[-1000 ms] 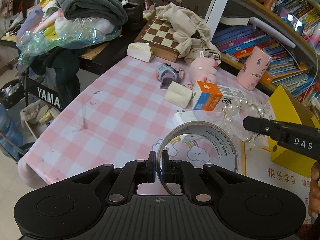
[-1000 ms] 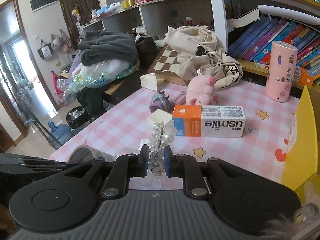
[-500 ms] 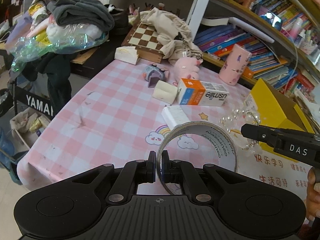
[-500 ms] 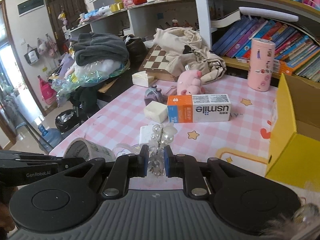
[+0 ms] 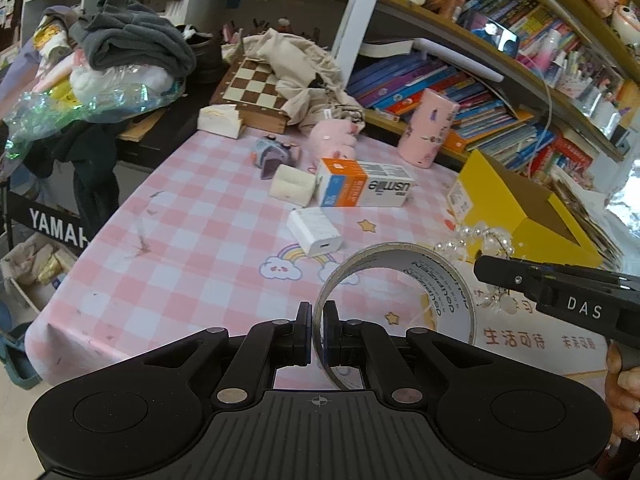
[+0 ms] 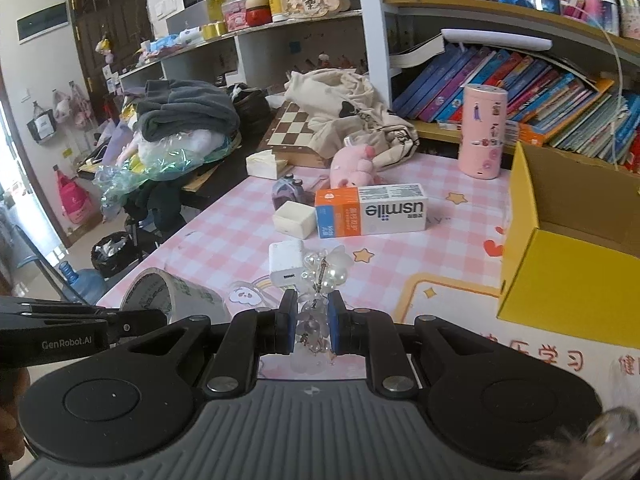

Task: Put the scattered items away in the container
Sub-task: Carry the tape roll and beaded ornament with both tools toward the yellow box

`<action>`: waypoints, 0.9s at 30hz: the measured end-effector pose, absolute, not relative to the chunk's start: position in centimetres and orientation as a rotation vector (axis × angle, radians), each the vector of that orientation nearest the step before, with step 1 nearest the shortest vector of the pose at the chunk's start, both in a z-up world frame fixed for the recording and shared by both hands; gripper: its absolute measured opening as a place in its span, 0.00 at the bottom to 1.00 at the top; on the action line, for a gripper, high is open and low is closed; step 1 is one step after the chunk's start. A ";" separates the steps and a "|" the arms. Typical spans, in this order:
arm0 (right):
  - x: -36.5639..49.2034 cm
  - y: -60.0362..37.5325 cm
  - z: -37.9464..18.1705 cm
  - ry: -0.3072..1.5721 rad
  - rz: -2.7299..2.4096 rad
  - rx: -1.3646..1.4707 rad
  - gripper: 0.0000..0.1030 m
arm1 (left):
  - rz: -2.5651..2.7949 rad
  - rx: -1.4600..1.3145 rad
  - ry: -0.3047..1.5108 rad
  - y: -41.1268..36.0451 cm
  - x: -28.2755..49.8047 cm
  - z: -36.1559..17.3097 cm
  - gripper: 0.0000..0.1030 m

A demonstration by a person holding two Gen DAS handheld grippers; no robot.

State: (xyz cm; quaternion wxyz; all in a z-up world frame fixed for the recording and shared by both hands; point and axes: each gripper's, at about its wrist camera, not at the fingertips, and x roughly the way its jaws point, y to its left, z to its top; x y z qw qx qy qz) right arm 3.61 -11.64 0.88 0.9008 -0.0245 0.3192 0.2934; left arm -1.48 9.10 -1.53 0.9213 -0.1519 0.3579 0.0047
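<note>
Yellow box (image 6: 560,264) at 3 o'clock on bench (image 5: 192,248): inside looks empty. Toothpaste carton (image 6: 372,210), pink plush (image 6: 352,164), charger (image 6: 286,262) still out. Left gripper (image 5: 316,330) clamps tape roll (image 5: 420,280); right gripper (image 6: 313,322) clamps bead ornament (image 6: 324,276); neither is binned.

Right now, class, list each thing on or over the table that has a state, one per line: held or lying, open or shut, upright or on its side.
Left gripper: shut on the tape roll.
Tape roll: held, lifted.
Right gripper: shut on the bead ornament.
Bead ornament: held.
Yellow box: open on top.
Toothpaste box: lying on its side.
Pink cylinder: upright.
White charger: lying flat.
</note>
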 end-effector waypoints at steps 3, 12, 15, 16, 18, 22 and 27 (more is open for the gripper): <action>2.7 -12.6 0.9 0.659 0.578 -0.051 0.14 | -0.030 -0.307 0.737 8.3 -1.3 -1.5 0.03; 1.2 -16.5 0.9 0.659 0.436 -0.007 0.14 | -0.154 -0.269 0.749 5.4 -0.5 -1.6 0.03; 0.7 -17.4 0.9 0.656 0.404 0.001 0.14 | -0.185 -0.258 0.750 4.7 -0.4 -1.6 0.03; 0.6 -17.6 0.9 0.656 0.396 0.003 0.14 | -0.195 -0.255 0.751 4.5 -0.3 -1.6 0.03; 0.4 -18.0 0.9 0.656 0.379 0.007 0.14 | -0.211 -0.252 0.753 4.1 -0.3 -1.6 0.03; 0.1 -18.6 0.9 0.660 0.357 0.006 0.14 | -0.231 -0.254 0.756 3.5 -0.1 -1.7 0.03; -0.1 -19.4 0.9 0.667 0.337 0.002 0.14 | -0.250 -0.259 0.759 2.8 0.1 -1.8 0.03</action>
